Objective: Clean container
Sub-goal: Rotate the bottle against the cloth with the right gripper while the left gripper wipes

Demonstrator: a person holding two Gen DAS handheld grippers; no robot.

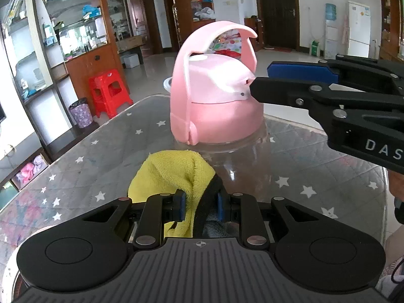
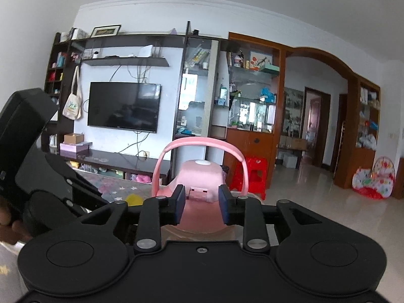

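A clear container with a pink lid [image 1: 214,96] and arched pink handle stands on the glass-topped table [image 1: 101,156]. My left gripper [image 1: 200,205] is shut on a yellow cloth [image 1: 171,174], held just in front of the container. My right gripper [image 1: 262,77] comes in from the right, its fingers around the lid's spout. In the right wrist view the gripper [image 2: 203,203] has blue pads on both sides of the pink lid [image 2: 199,176], seemingly touching it. The yellow cloth [image 2: 133,199] shows at lower left there.
The table has a star-patterned cover under glass. A red stool [image 1: 109,92] and a patterned bin [image 1: 80,112] stand on the floor to the left. Cabinets line the left wall. The left gripper body [image 2: 32,164] fills the left of the right wrist view.
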